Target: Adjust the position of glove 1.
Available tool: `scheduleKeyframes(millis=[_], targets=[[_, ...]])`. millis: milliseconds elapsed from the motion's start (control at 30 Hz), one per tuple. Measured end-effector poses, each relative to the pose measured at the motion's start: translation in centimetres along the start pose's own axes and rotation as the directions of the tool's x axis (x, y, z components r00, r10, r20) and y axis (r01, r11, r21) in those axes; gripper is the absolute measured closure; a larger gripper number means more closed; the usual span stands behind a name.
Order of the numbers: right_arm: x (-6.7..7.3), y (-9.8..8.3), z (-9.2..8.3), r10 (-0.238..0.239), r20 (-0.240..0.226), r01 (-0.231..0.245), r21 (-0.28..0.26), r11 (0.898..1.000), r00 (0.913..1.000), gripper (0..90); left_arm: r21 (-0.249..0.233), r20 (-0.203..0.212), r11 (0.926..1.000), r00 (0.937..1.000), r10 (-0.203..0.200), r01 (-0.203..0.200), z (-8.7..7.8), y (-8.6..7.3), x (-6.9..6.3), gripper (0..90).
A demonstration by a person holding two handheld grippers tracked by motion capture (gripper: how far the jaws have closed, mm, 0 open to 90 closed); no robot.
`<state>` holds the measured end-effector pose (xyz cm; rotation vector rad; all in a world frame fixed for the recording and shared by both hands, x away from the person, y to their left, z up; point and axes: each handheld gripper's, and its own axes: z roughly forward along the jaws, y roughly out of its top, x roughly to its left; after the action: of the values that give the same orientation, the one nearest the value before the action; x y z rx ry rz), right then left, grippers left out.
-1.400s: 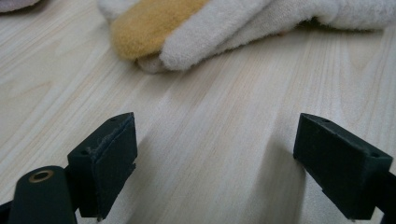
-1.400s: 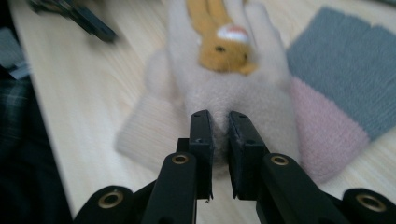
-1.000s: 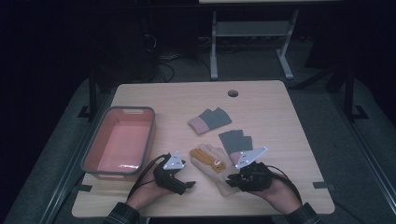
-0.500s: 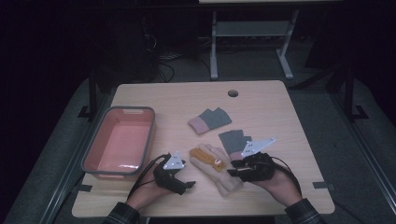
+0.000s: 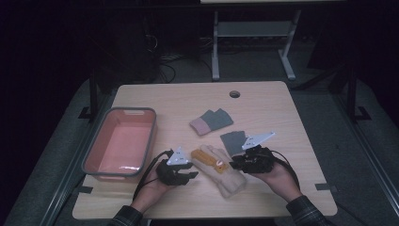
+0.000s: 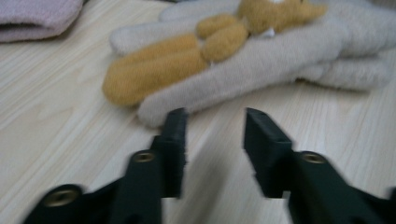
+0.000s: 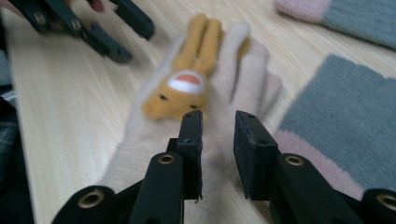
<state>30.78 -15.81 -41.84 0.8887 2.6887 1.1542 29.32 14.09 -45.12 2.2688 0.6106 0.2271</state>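
Right claw (image 7: 217, 135): your jaws now hang parted over the beige fuzzy animal-face glove (image 7: 201, 121), lower centre.
Left claw (image 6: 212, 140): parted, empty.
Change: you have swung right toward the glove; grasp looks next.

A beige glove (image 5: 225, 169) with an orange animal patch lies flat between both grippers

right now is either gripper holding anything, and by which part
Nothing is held. The left gripper and the right gripper are both open, near the beige glove.
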Motion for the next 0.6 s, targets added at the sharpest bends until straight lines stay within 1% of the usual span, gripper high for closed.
scheduleKeyframes(millis=[33,67,133,167,200,267,333,400,467,500,533,600], targets=[[-0.2,-0.1,0.1,-0.002,0.006,0.002,0.014,1.0,1.0,75.1,0.008,-0.009,1.0,1.0,-0.004,0.004,0.2,0.3,0.0,68.0],[-0.4,-0.2,0.3,0.006,0.011,-0.006,0.023,1.0,0.9999,76.7,0.014,-0.008,0.9999,1.0,-0.005,0.005,0.4,0.5,0.0,72.5],[-0.7,-0.5,0.4,0.015,0.008,-0.015,0.038,0.999,0.9999,80.8,0.025,0.007,0.9996,0.9999,-0.012,0.012,0.8,0.9,0.0,80.1],[-0.8,-0.6,0.5,0.009,0.006,-0.009,0.045,0.999,0.9999,82.3,0.034,0.009,0.9994,0.9999,-0.011,0.011,1.1,1.0,0.0,82.3],[-0.7,-0.7,0.5,0.008,0.0,-0.007,0.058,0.998,1.0,83.9,0.042,0.005,0.9991,1.0,-0.006,0.005,1.3,1.1,0.0,83.0],[-0.6,-1.0,0.8,0.002,-0.012,-0.001,0.083,0.997,0.9999,86.5,0.043,0.008,0.9991,0.9999,-0.007,0.007,1.5,1.3,0.0,84.1],[-0.6,-1.3,1.2,-0.008,-0.023,0.01,0.107,0.994,0.9997,87.4,0.034,-0.004,0.9993,0.9998,-0.017,0.018,1.5,1.5,0.1,84.4],[-0.5,-1.6,1.4,-0.015,-0.025,0.018,0.131,0.991,0.9996,88.8,0.039,-0.002,0.9988,0.9996,-0.028,0.028,1.9,1.8,0.4,85.2],[-0.5,-1.7,1.5,-0.022,-0.038,0.027,0.133,0.991,0.999,88.7,0.051,-0.005,0.9981,0.9993,-0.036,0.036,2.4,2.1,0.7,85.2],[-0.5,-1.7,1.5,-0.022,-0.038,0.027,0.133,0.991,0.999,88.7,0.051,-0.005,0.9981,0.9993,-0.036,0.036,2.4,2.1,0.7,85.2],[-0.4,-1.6,1.6,-0.021,-0.046,0.027,0.134,0.991,0.9987,88.8,0.049,-0.001,0.9978,0.999,-0.046,0.046,2.8,2.3,1.0,85.2],[-0.3,-1.6,1.6,-0.023,-0.053,0.03,0.14,0.99,0.9983,88.8,0.044,-0.001,0.9974,0.9984,-0.057,0.057,3.1,2.4,1.2,85.2]])
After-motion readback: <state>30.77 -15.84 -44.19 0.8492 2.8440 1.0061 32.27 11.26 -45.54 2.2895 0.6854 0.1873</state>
